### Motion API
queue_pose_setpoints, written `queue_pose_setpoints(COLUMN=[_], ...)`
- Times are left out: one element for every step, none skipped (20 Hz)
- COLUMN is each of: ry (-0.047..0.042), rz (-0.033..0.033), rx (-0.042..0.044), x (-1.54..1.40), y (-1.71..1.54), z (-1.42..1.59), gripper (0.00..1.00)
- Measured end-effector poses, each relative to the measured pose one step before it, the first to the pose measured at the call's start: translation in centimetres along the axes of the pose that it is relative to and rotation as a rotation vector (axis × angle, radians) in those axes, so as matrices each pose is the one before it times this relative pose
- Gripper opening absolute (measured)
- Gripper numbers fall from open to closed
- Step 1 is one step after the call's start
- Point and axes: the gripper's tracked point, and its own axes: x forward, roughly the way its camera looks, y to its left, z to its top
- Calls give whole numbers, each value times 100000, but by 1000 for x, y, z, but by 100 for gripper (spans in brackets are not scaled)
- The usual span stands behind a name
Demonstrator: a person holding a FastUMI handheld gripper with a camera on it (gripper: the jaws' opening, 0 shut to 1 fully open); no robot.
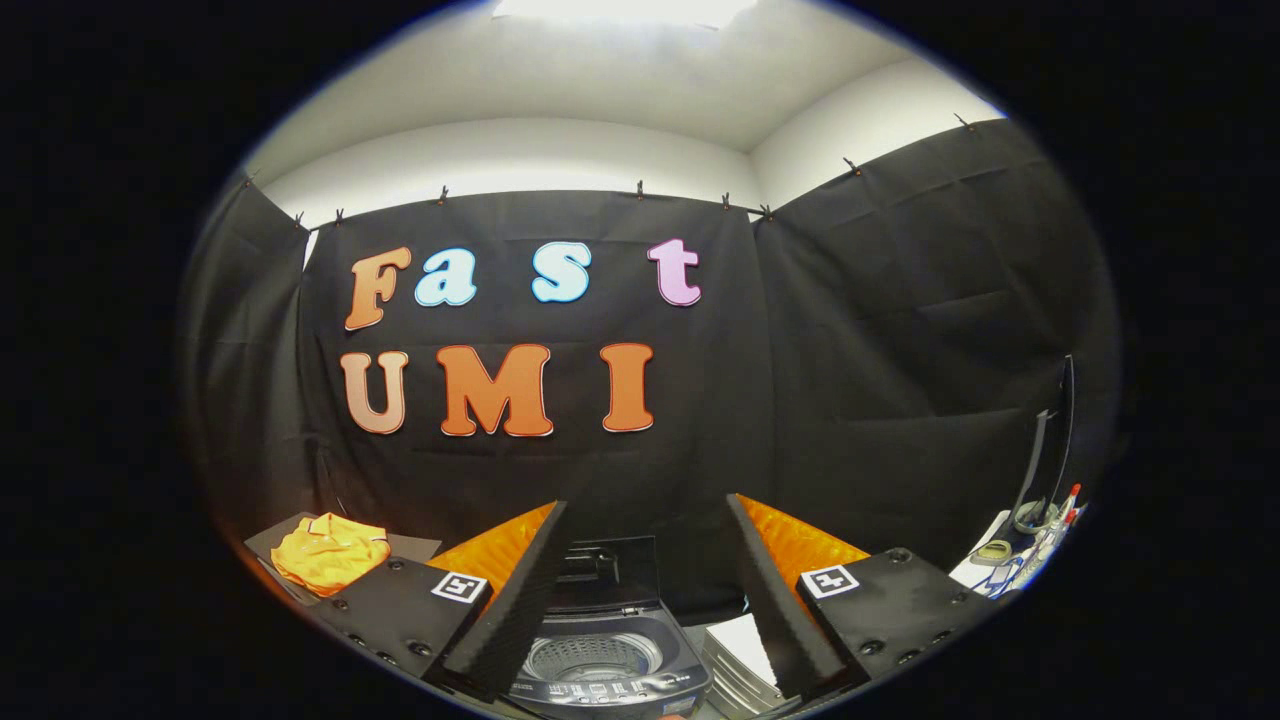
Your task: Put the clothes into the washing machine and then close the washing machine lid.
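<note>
While the tool (648, 585) is held level and back from the work, its two fingers stand wide apart with nothing between the pads, a stance that suits an approach not yet committed to any object.

Gripper view, item by item:

1. Tool: both fingers (510, 600) are black foam-faced, with orange ribbed backs, and each carries a square marker on its black mount. Parted; holding nothing.

2. Washing machine (600, 660): a small top-loader, low and just ahead of the fingers, seen in the gap between them. Its lid (610, 572) stands raised at the back, leaving the perforated drum (592, 655) open from above, presumably so the load can be dropped straight in. The control panel faces the tool.

3. Clothes (328, 552): an orange garment, loosely folded, on a dark mat (415, 546) beyond and outside the left finger, well apart from the machine. It lies untouched; neither step of the task is begun.

4. Stack of pale trays or sheets (745, 655): just beside the machine, by the right finger. What they are is unclear.

5. Counter (985, 568): its white edge shows beyond the right finger, bearing cables, a small red-tipped bottle and an upright stand; irrelevant clutter.

Judgement: the next move calls for a swing left toward the garment.
</note>
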Motion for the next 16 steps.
queue_pose_setpoints(ry=[6, -98, -110, -120, -166, -138, -126, -88, -16, -29, -103, -145, 55, -80, -5, 31], rz=[3, 359, 236, 185, 188, 406, 388, 417, 500, 529, 426, 266, 293, 230, 304, 324], rx=[178, 106, 8, -291, -396, -523, -427, -268, -65, 39, 32, 2, -52, -7, -15, -29], x=[-35, -43, -13, 25, 2, 94, 57, 57, 40, 76, 79, 7, 126, 0, 129, 64], y=[97, 153, 106, 135, 139, 311, 227, 262, 291, 313, 239, 215, 115, 227, 273, 315], z=[149, -8, 18, 102, -16, -81, 40, 43, 138, -75, 5, -21, 144, 8, 18, -3], gripper=[98, 98, 98, 98, 98, 98, 98, 98, 98, 98, 98, 98, 98, 98, 98, 98])
